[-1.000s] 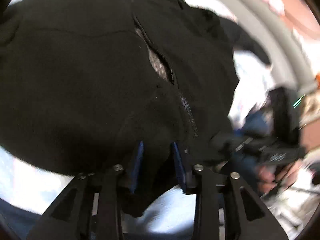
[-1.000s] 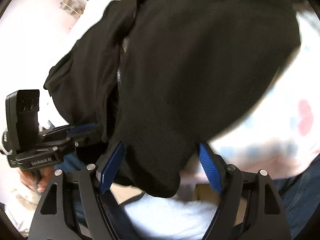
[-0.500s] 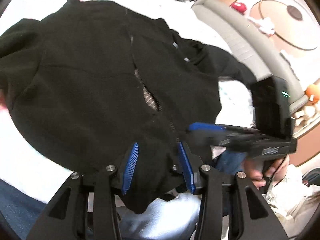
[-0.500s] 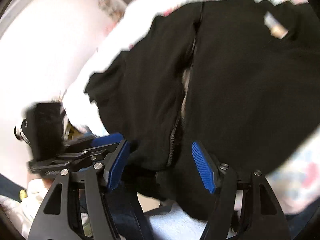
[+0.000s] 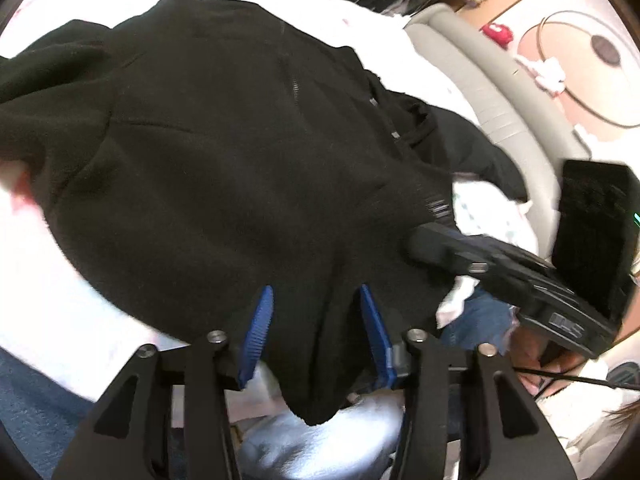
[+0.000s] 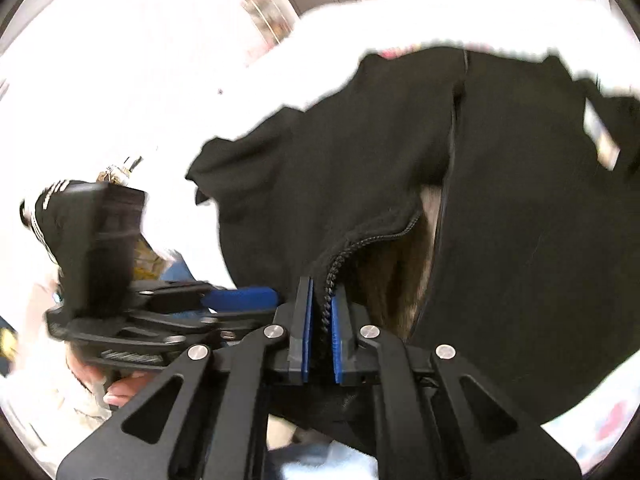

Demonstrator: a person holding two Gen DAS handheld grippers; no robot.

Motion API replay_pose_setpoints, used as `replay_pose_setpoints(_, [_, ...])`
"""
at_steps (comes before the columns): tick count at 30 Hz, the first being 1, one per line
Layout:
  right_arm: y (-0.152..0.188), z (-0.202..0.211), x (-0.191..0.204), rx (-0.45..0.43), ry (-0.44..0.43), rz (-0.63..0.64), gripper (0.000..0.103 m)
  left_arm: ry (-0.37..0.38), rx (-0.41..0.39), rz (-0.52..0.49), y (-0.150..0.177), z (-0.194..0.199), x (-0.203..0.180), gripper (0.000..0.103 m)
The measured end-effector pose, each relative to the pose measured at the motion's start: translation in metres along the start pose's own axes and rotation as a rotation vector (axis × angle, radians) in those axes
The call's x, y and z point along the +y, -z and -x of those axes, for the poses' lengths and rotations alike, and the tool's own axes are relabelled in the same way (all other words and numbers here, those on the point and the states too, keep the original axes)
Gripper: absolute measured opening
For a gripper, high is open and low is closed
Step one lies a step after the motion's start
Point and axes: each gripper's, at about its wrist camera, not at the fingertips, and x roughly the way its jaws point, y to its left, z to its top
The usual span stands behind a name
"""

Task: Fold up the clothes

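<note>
We see a bed [image 5: 76, 320] with a white cover, and on it, filling most of both views, a black fleece jacket [image 5: 224, 168] spread out with its zip [image 6: 338, 264] partly undone near the hem. Its lower corner hangs off the near edge of the bed over the person's lap, where blue jeans [image 5: 476, 324] show. A grey padded headboard [image 5: 492, 96] curves along the far side in the left view.

No brand can be read anywhere. A pale label [image 6: 600, 136] sits near the collar, too blurred to make out, and the marks on the side of the right gripper's body in the left view are too small to read.

The right gripper [image 6: 320, 332] is pressed nearly together — its blue pads [image 6: 306, 328] pinch the zip edge of the jacket at the hem, the zip teeth running up from between them. In the left view we see the same gripper [image 5: 424, 244] reaching in from the right, its tip against the jacket's lower edge.

The left gripper [image 5: 316, 328] is spread apart, its blue pads [image 5: 256, 332] standing either side of the hanging corner of fleece; we cannot tell whether either pad touches the cloth. In the right view it [image 6: 248, 294] lies to the left, with a hand [image 6: 120, 390] on its grip — blurred.
</note>
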Motion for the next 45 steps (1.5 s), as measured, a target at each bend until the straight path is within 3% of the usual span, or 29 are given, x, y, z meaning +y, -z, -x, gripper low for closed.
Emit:
replay_pose_setpoints(2, [0.003, 0.012, 0.008, -0.041, 0.042, 0.030, 0.006, 0.013, 0.029, 0.000, 0.000, -0.011, 0.002, 0.055])
replay_pose_setpoints(3, [0.007, 0.012, 0.005, -0.035, 0.056, 0.020, 0.006, -0.017, 0.065, -0.002, 0.001, -0.022, 0.003, 0.055])
replay_pose_setpoints(8, [0.047, -0.019, -0.042, 0.149, 0.090, -0.179, 0.006, -0.190, 0.241, -0.080, 0.008, -0.052, 0.000, 0.055])
replay_pose_setpoints(12, [0.050, -0.004, -0.055, 0.132, 0.082, -0.237, 0.011, -0.245, 0.302, -0.140, 0.003, -0.043, -0.016, 0.055])
replay_pose_setpoints(16, [0.041, 0.018, -0.067, 0.037, 0.097, -0.275, 0.029, -0.240, 0.228, -0.214, -0.013, -0.031, -0.039, 0.055])
replay_pose_setpoints(21, [0.046, 0.011, -0.087, 0.052, 0.098, -0.337, 0.030, -0.218, 0.127, -0.289, -0.032, -0.039, -0.061, 0.055])
replay_pose_setpoints(24, [0.056, -0.001, -0.088, 0.150, 0.135, -0.306, 0.030, -0.355, 0.261, -0.257, -0.009, -0.072, -0.035, 0.053])
replay_pose_setpoints(31, [0.069, -0.003, -0.081, 0.178, 0.138, -0.267, 0.032, -0.378, 0.193, -0.255, 0.030, -0.039, -0.043, 0.053])
replay_pose_setpoints(36, [0.061, 0.014, -0.069, 0.091, 0.111, -0.247, 0.036, -0.235, 0.029, -0.231, 0.023, 0.009, -0.056, 0.054])
replay_pose_setpoints(38, [0.056, 0.020, -0.066, 0.040, 0.061, -0.242, 0.038, -0.212, 0.070, -0.179, 0.025, 0.003, -0.044, 0.053])
replay_pose_setpoints(40, [0.056, 0.008, -0.067, 0.071, 0.019, -0.254, 0.051, -0.225, 0.148, -0.133, 0.034, -0.013, -0.032, 0.052])
replay_pose_setpoints(41, [0.057, -0.004, -0.068, 0.113, 0.036, -0.256, 0.051, -0.229, 0.174, -0.128, 0.041, -0.018, -0.031, 0.053])
replay_pose_setpoints(43, [0.059, -0.025, -0.067, 0.183, 0.065, -0.254, 0.043, -0.234, 0.190, -0.168, 0.056, -0.019, -0.042, 0.053])
replay_pose_setpoints(45, [0.054, -0.022, -0.055, 0.165, 0.065, -0.214, 0.043, -0.240, 0.142, -0.256, 0.061, -0.008, -0.061, 0.053])
